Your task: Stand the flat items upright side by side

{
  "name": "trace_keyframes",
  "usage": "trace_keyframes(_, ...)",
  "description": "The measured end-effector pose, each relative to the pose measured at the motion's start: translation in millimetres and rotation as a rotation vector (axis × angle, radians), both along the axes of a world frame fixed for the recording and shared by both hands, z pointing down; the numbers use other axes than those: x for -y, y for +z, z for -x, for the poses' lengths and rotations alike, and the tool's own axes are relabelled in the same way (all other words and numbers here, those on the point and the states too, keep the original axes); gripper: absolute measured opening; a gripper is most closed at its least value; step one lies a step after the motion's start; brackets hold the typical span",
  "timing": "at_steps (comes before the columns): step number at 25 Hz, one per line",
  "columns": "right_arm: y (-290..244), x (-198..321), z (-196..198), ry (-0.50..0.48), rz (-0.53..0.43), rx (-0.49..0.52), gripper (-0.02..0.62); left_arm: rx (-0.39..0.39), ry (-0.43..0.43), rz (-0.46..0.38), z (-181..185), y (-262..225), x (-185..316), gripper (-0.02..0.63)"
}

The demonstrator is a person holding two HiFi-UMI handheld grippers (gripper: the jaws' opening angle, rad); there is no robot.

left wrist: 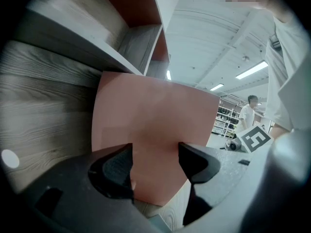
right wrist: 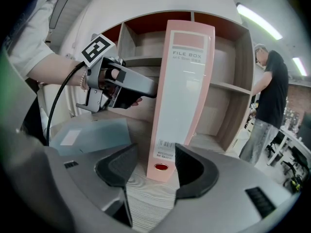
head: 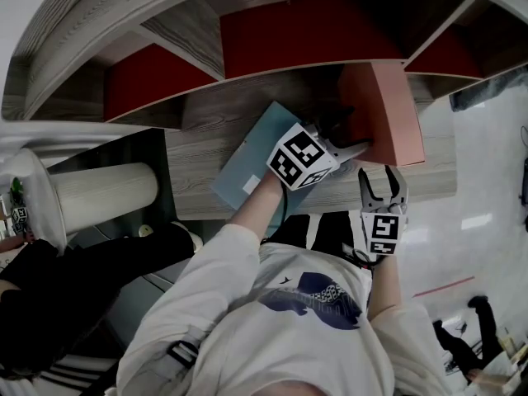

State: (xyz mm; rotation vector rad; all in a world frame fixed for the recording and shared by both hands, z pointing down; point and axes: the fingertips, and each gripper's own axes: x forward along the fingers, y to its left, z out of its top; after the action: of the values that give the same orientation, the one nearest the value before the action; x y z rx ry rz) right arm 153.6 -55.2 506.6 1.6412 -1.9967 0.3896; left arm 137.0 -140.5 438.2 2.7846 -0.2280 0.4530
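A pink file box (head: 388, 110) stands upright on the wooden shelf board, its labelled spine (right wrist: 187, 96) facing my right gripper. My left gripper (head: 355, 145) points at the box's broad left side (left wrist: 155, 125); its jaws stand apart, and its tip (right wrist: 141, 91) is at that side, touching or nearly so. The right gripper (head: 384, 176) is open just in front of the spine's foot, with no pad on it (right wrist: 150, 171). A blue-grey flat box (head: 252, 159) lies flat to the left of the pink one (right wrist: 90, 135).
Shelf compartments with red back panels (head: 305, 31) rise behind the board. An open wooden compartment (right wrist: 228, 106) sits right of the pink box. The board's front edge (head: 429, 190) is near me. A person (right wrist: 269, 96) stands at the right; a pale cylinder (head: 107, 192) lies at left.
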Motion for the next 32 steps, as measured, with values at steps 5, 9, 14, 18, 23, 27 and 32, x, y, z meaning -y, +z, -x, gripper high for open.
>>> trace_keyframes(5, 0.5, 13.8, -0.6, 0.005, -0.006, 0.000, 0.238, -0.003, -0.017, -0.001, 0.4, 1.2, 13.5, 0.279)
trace_keyframes(9, 0.3, 24.1, -2.2, 0.014, -0.010, 0.002, 0.238, 0.003, -0.025, -0.011, -0.3, 1.2, 23.0, 0.279)
trace_keyframes(14, 0.7, 34.6, -4.1, 0.023, -0.015, -0.001, 0.238, 0.003, -0.040, -0.013, -1.6, 2.0, 33.0, 0.279)
trace_keyframes(18, 1.0, 42.3, -6.3, 0.029, -0.019, 0.001, 0.238, 0.004, -0.050, -0.017, -3.3, 2.3, 39.7, 0.279)
trace_keyframes(23, 0.5, 44.2, -7.4, 0.029, -0.019, 0.000, 0.235, 0.010, -0.050, -0.014, -3.2, 2.4, 41.4, 0.281)
trace_keyframes(27, 0.4, 44.4, -7.4, 0.032, -0.014, 0.005, 0.233, 0.011, -0.068, -0.008, -1.1, 2.3, 41.1, 0.281)
trace_keyframes(32, 1.3, 46.8, -4.2, 0.018, -0.009, 0.002, 0.230, 0.024, -0.098, -0.018, 6.7, 1.9, 39.8, 0.281)
